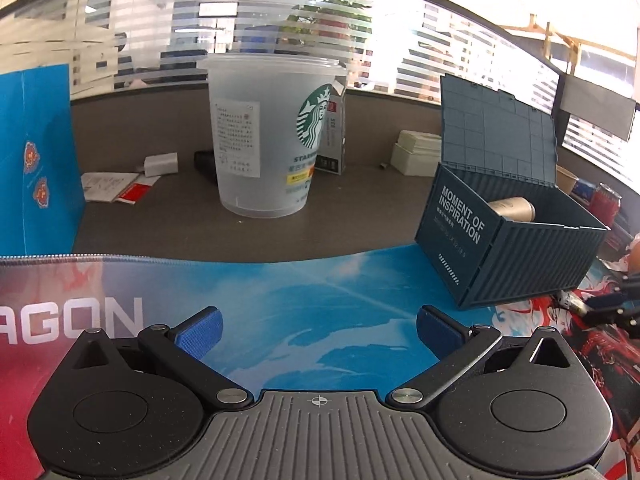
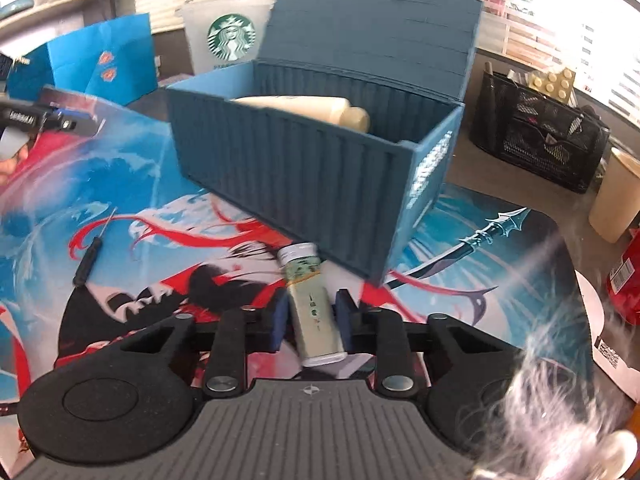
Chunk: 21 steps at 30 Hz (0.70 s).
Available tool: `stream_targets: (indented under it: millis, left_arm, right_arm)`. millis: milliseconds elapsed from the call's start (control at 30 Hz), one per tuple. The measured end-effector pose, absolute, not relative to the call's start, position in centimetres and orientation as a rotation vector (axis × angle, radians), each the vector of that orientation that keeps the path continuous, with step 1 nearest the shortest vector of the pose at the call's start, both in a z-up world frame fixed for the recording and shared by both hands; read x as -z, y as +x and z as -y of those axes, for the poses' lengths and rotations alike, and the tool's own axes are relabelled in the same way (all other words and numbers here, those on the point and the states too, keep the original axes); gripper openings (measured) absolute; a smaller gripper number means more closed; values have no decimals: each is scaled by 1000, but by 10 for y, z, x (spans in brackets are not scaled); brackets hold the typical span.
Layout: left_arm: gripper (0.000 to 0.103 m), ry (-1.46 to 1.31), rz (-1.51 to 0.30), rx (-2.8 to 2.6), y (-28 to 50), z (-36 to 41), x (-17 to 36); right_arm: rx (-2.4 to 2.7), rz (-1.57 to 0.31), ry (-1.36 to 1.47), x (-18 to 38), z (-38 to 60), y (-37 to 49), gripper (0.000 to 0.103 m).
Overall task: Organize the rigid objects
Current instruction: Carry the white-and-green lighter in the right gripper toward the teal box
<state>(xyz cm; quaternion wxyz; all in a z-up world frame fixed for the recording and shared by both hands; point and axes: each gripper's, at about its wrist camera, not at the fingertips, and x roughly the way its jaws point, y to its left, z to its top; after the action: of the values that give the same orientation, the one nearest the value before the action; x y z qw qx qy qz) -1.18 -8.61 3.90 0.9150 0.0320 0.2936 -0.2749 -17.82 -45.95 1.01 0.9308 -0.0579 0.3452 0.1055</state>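
A dark blue container-style box (image 2: 300,168) stands on the printed desk mat (image 2: 160,208) with its lid up. A cream tube (image 2: 304,106) lies inside it. Just in front of the box, a small flat pale-green bottle (image 2: 314,316) with a white cap sits between the blue pads of my right gripper (image 2: 312,308), which press on both its sides. My left gripper (image 1: 318,330) hovers open over the mat with nothing between its fingers. From there the box (image 1: 508,240) is to the right and a large Starbucks cup (image 1: 272,136) is straight ahead. The right gripper (image 1: 600,308) shows at the right edge.
A small black screwdriver (image 2: 90,256) lies on the mat to the left. A blue paper bag (image 1: 36,152) stands at the back left. A black mesh organiser (image 2: 536,140), a cream cup (image 2: 616,196) and a red can (image 2: 624,276) crowd the right side. Papers and small boxes (image 1: 416,152) lie behind the cup.
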Motion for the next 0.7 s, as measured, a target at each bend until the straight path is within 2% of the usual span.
stream_targets:
  millis: [233,700]
  left_arm:
    - [103,65,-621,552,-11,84,-32]
    - [103,62,-672,549,-9,78,-12]
  right_arm:
    - [-217,-726,-187,-19,428,-190,21]
    - [-306,-727,-228,-91,401,-197,20]
